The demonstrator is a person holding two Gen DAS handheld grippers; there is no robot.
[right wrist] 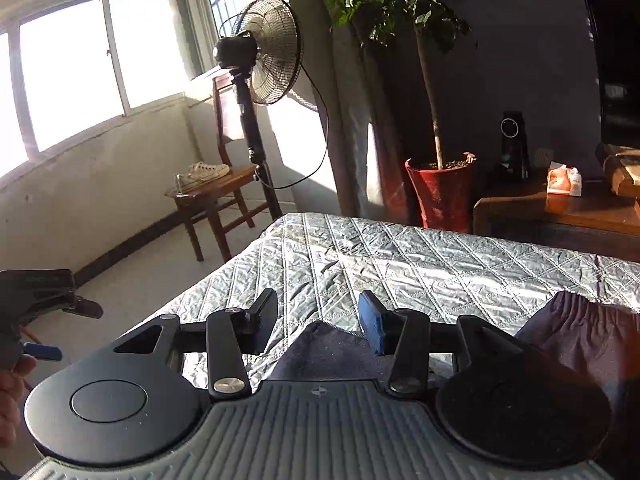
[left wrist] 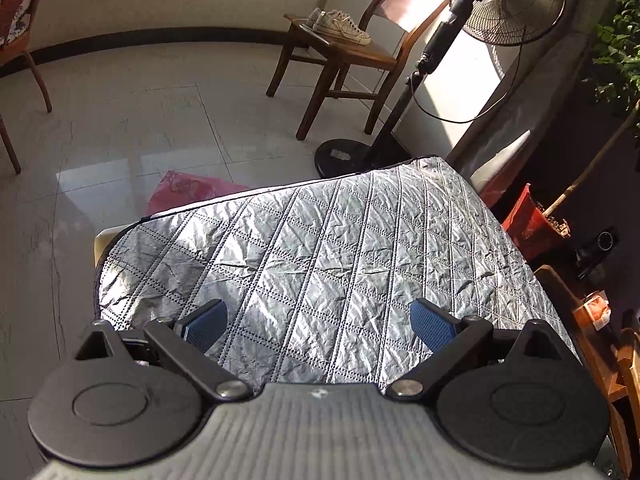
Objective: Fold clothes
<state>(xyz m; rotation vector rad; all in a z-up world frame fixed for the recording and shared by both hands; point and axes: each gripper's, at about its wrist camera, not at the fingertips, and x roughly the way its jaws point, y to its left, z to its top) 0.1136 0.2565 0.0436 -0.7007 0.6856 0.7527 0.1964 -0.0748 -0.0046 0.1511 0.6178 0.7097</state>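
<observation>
Left gripper (left wrist: 319, 325) released, blue pads (left wrist: 434, 325) wide apart, hovering over the silver quilted cover (left wrist: 320, 248) on the tabletop, nothing between the fingers. Right gripper (right wrist: 318, 322) also released, with a clear gap between the pads, above the near edge of the same cover. Dark garment (right wrist: 576, 336) lying on the cover, at the right of the right gripper, its gathered waistband turned toward the far side; one pointed dark corner (right wrist: 320, 340) of cloth showing just below the gap of the right gripper, apart from the pads as far as visible. Cannot tell if this corner belongs to the same garment. Beyond the far edge of the cover, a standing fan (right wrist: 260, 52) and a wooden chair (left wrist: 340, 56) with white sneakers (left wrist: 340, 26) on the seat. At the right of the fan, a plant in a red pot (right wrist: 442, 192). Pink cloth (left wrist: 188, 192) on the floor, beside the left far corner of the cover.
</observation>
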